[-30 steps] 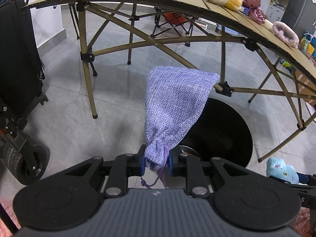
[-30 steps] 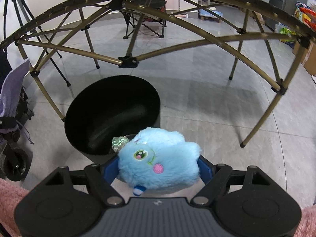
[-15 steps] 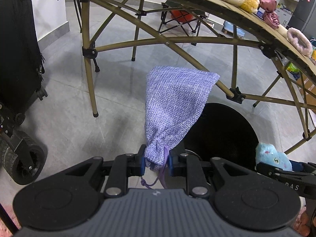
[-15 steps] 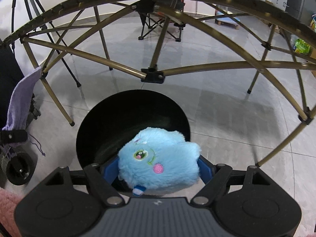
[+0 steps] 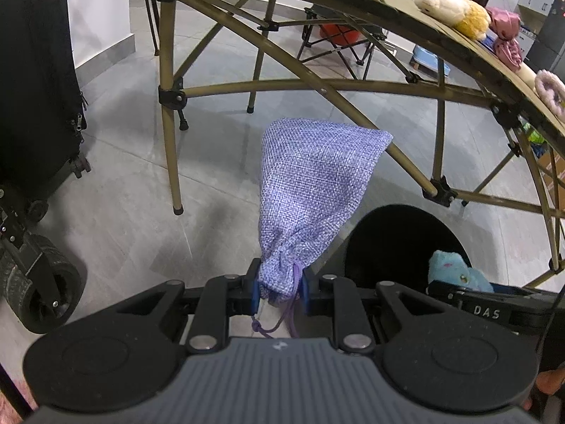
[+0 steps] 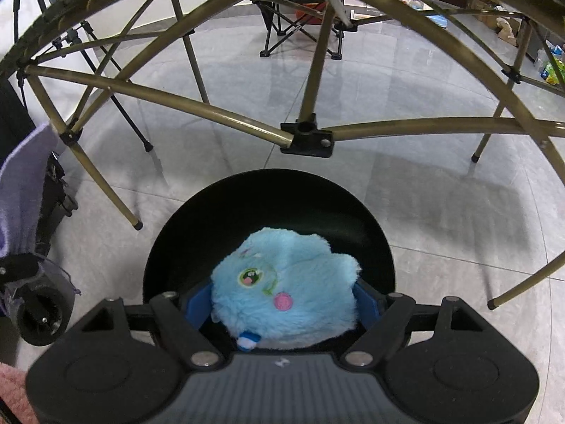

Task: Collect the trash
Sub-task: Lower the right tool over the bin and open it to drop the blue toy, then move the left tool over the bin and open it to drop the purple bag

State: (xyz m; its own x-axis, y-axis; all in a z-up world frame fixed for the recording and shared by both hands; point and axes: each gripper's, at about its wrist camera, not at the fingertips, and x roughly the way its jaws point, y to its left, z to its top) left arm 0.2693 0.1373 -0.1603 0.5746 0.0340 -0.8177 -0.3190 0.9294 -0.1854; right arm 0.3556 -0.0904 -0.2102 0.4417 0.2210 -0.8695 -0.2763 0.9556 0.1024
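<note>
The right tool [image 6: 282, 304] grips a fluffy blue plush toy [image 6: 286, 289] directly above the round black bin [image 6: 374, 236], so the drop-off step is in hand; next its jaws must spread. The left tool [image 5: 277, 288], pinched narrow on a purple woven drawstring pouch [image 5: 310, 190], waits beside the bin.

lilac woven pouch [image 5: 314, 190], blue plush [image 6: 286, 286] (pink cheek)

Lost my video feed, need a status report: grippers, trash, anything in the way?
Left gripper shut on purple pouch. Right gripper shut on blue plush, above black bin. Drop path unobstructed.
</note>
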